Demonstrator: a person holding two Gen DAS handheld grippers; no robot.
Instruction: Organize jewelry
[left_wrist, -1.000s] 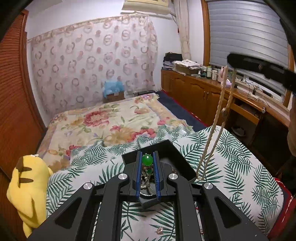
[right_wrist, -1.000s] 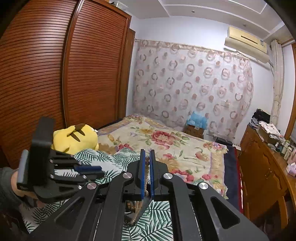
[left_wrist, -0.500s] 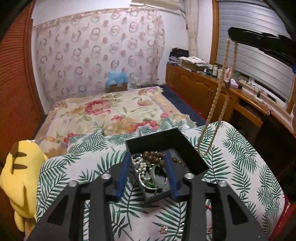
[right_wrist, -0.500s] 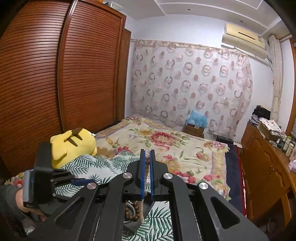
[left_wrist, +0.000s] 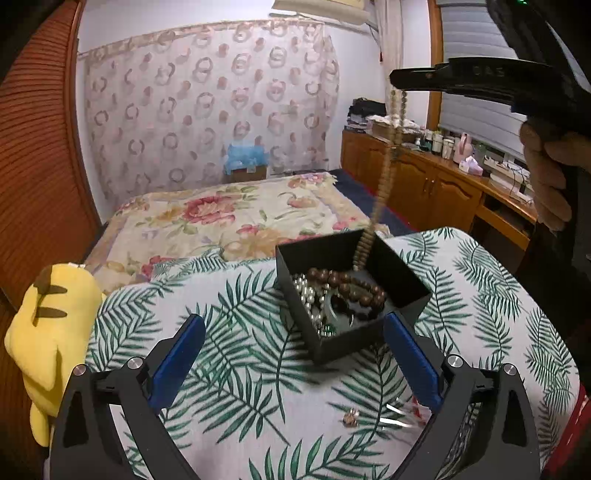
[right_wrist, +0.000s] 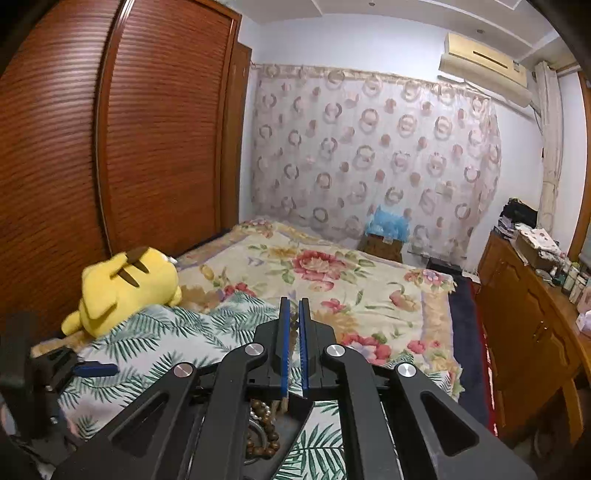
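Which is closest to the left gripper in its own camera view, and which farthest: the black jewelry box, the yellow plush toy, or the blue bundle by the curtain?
1. Black jewelry box, just ahead between the fingers.
2. Yellow plush toy, far left.
3. Blue bundle, beyond the bed.

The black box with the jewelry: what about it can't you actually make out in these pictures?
- Left wrist view: the bottom of the black box is hidden under the dark bead bracelet and pearls.
- The light bead strand's lower end is blurred by motion.
- Right wrist view: the right gripper covers most of the box.
- The small item on the cloth is too small to identify.
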